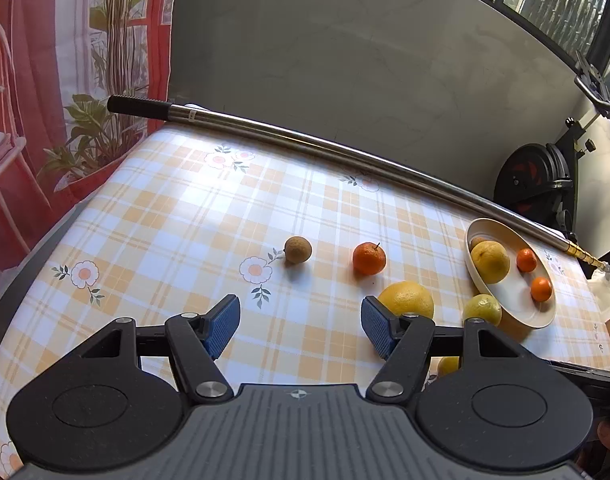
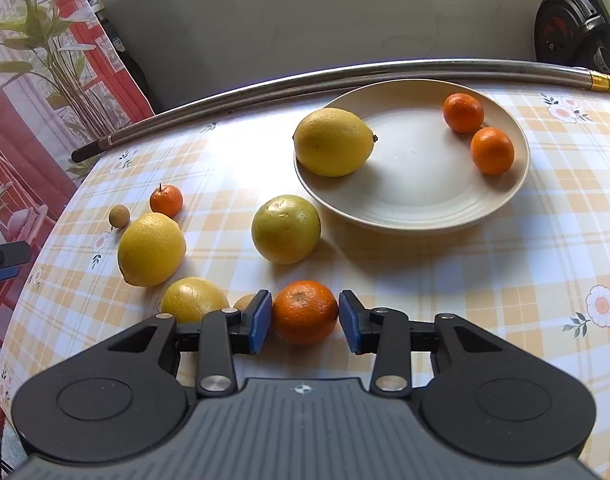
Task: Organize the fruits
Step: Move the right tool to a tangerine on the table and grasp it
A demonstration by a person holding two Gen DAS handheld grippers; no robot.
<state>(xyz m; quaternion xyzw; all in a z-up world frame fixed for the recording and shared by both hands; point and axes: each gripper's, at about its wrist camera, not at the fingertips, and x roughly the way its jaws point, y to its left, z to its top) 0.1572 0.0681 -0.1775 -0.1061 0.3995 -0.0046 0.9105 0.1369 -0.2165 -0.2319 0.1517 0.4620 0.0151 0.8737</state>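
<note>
Left wrist view: the left claw [image 1: 300, 326] is spread and holds nothing, hovering over the table [image 1: 177, 216]. Ahead of it lie a small brown fruit [image 1: 297, 249] and a mandarin [image 1: 369, 258]; a lemon [image 1: 406, 300] sits just behind its right pad. The plate [image 1: 481, 226] is off to the right.

Right wrist view: the right claw [image 2: 305, 322] has a mandarin [image 2: 305, 312] between its pads, resting on the table. The left pad touches it; whether the right one does is unclear.

The step in hand looks like grasping this mandarin. Next would be to finish the pinch, lift, and carry it forward and right to the plate [image 2: 417, 222].

On the plate: one lemon [image 2: 332, 142] and two mandarins. Off it: two mandarins, four yellow fruits, two small brown ones.
</note>
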